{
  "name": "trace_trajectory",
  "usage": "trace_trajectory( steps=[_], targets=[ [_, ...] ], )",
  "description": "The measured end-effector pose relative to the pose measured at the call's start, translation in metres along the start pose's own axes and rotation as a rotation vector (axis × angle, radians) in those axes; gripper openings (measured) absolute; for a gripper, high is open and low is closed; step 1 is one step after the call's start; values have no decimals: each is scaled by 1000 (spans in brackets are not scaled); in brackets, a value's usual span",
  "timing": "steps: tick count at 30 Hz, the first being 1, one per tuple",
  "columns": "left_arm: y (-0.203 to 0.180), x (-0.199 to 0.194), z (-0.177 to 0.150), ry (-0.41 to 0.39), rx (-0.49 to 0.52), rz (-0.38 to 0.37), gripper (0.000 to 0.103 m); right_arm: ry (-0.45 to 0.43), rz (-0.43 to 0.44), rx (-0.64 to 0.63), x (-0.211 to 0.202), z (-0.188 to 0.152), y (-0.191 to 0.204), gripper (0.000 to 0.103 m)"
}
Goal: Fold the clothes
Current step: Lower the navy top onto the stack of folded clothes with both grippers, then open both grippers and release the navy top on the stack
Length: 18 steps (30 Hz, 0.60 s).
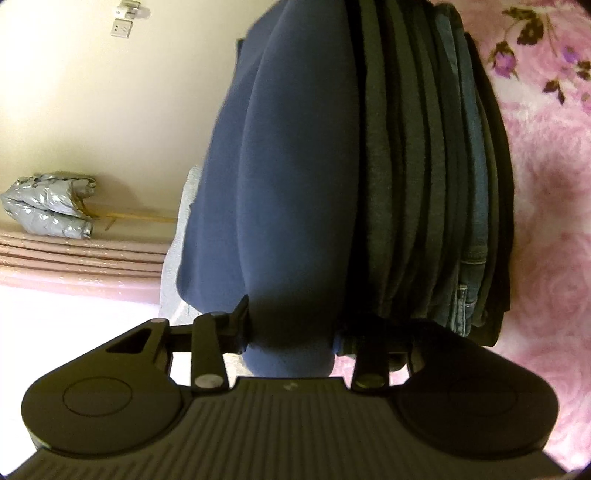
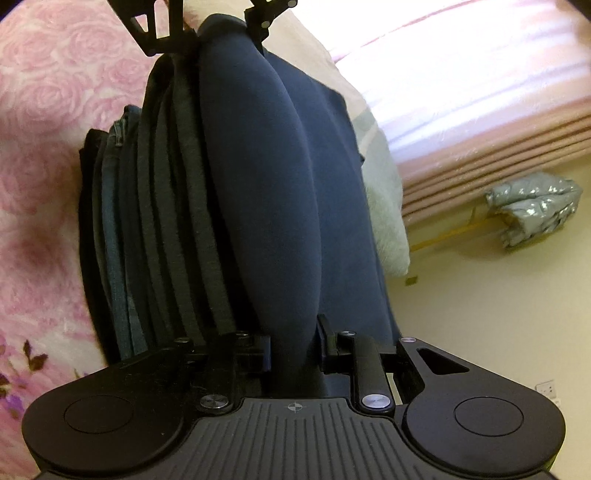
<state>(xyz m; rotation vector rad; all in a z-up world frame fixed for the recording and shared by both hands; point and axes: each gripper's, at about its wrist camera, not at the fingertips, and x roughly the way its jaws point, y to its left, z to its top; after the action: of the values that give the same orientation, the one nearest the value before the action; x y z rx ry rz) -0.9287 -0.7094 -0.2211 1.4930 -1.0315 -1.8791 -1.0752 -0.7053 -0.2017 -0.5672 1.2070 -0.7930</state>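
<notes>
Left wrist view: the left hand-held gripper point(image 1: 291, 332) pinches a thick folded roll of the navy garment point(image 1: 291, 166), the cloth bulging out between its two fingers. Just beside the navy fold, touching it, is a stack of folded clothes point(image 1: 424, 184) — grey and dark layers with a strip of blue denim point(image 1: 476, 206) among them. The stack lies on a pink, rose-patterned blanket point(image 1: 546, 221). On the other side of the garment are a cream wall point(image 1: 74, 110) with a socket plate point(image 1: 122, 26), a silvery grey bundle point(image 1: 48, 206) and pink pleated fabric point(image 1: 74, 258).

Right wrist view: the right hand-held gripper point(image 2: 293, 350) is clamped on the opposite end of the same navy garment point(image 2: 266, 166), its fingers pressed into the cloth. At the far end of the fold the left hand-held gripper point(image 2: 218, 26) grips the cloth too, so the garment stretches between the two. The stack of folded clothes point(image 2: 155, 206) lies against the navy fold, resting on the pink blanket point(image 2: 40, 147) — denim point(image 2: 114, 229) near its outer edge. A pale, whitish cloth point(image 2: 388, 206) shows past the garment's other side, with the silvery bundle point(image 2: 535, 206) beyond.
</notes>
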Motion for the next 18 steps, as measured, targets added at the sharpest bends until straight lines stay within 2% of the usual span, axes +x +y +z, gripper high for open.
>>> trace_trajectory(
  steps=[4,8,10,13,15,18],
  targets=[
    [-5,-8,-5,-14,2,-11,34,-11,-2,15,-20,-1,-7,16],
    [-18,8,-1,7,48,11,35,10,-18,-47,-12,-4,12,17],
    [-13,3,-4,3,43,10,41,16,-23,-66,-9,-4,17,17],
    [-8,-13,-13,-9,54,-3,49,19,-4,-51,-18,-3,11,17],
    [-3,-25,-20,1,43,-20,50,35,10,-35,-26,-3,7,18],
    [8,-44,-33,10,7,-29,50,59,42,57,-44,-4,-5,18]
  ],
)
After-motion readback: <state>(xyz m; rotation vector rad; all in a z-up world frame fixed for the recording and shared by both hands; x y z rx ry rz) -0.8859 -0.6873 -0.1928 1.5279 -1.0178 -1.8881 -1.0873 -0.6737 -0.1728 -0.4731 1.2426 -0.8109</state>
